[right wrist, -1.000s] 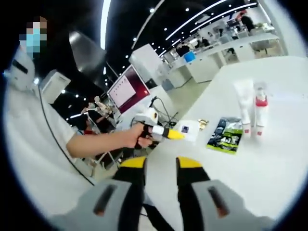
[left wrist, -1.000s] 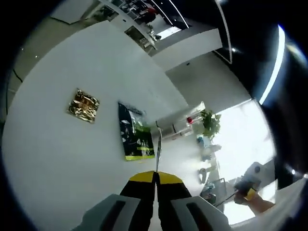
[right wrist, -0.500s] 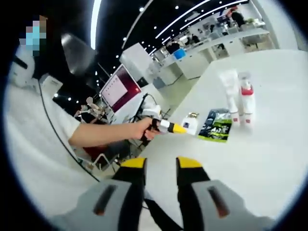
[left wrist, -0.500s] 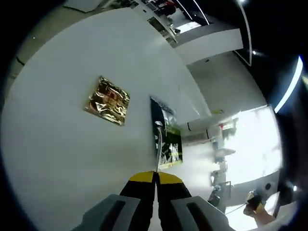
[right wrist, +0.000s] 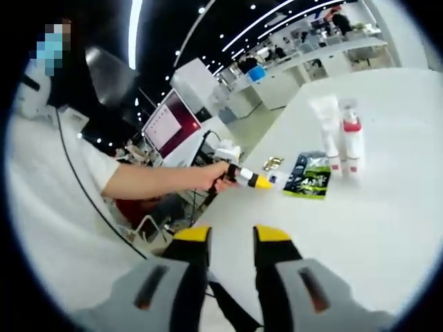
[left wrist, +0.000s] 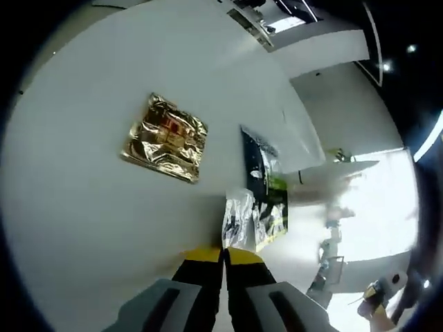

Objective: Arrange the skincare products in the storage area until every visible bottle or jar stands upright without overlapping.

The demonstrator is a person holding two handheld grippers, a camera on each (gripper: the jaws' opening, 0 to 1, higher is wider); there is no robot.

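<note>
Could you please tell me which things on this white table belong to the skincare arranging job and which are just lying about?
Belonging to the job:
- white squeeze tube, upright
- white bottle with red collar, upright beside it
- clear crinkly sachet, in the shut left gripper

Lying about, probably:
- gold foil packet, flat
- dark green-printed pouch, flat
- red-screened monitor, off the table

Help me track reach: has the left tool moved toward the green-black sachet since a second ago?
Yes. In the right gripper view, the left tool has closed in on the green-black sachet on the table, nearly reaching it.

gold sachets [left wrist: 166, 138]: 1 | green sachets [right wrist: 309, 184]: 1 | tubes [right wrist: 327, 135]: 2
</note>
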